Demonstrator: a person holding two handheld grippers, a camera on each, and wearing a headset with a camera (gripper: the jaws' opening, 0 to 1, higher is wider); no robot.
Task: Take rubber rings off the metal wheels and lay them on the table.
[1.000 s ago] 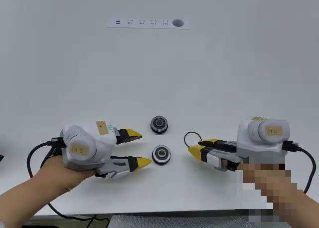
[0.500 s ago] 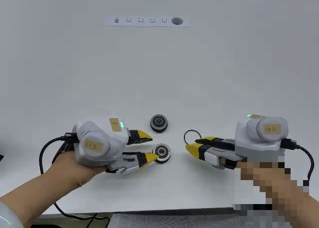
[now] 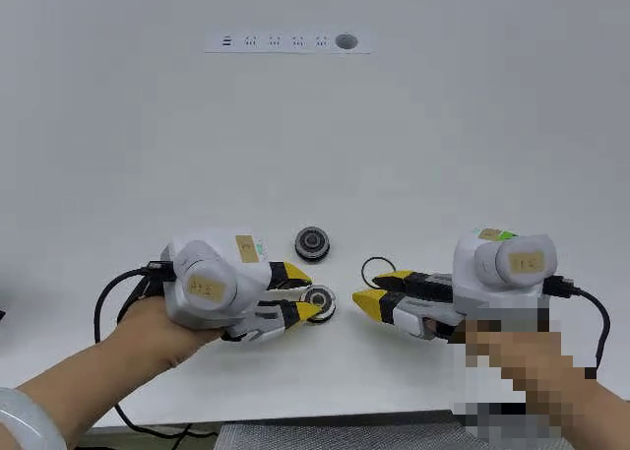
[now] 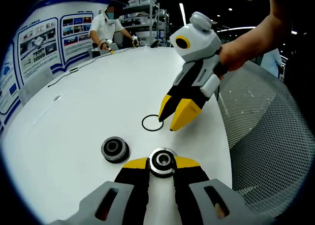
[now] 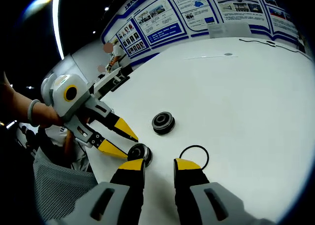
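Two black-rimmed metal wheels sit on the white table [image 3: 315, 145]. The near wheel [image 3: 319, 300] [image 4: 162, 161] sits between the yellow tips of my left gripper [image 3: 302, 292] [image 4: 162, 162], which is shut on its sides. Behind it, the far wheel [image 3: 312, 241] [image 4: 114, 149] [image 5: 163, 122] stands free. A loose black rubber ring [image 3: 377, 271] [image 4: 152, 122] [image 5: 194, 156] lies flat on the table. My right gripper [image 3: 382, 290] [image 5: 159, 165] hovers just in front of that ring, slightly open, with nothing between its fingers; its tips point at the held wheel [image 5: 140, 152].
A white power strip [image 3: 288, 42] lies at the far side of the table. The table's front edge runs just below both hands. Cables trail from both grippers. A mesh chair [image 4: 261, 136] stands beside the table, and a person [image 4: 106, 28] stands far off.
My left gripper moved right and narrowed its jaws onto the near wheel. The right gripper crept slightly left toward it. The ring and far wheel stayed put.
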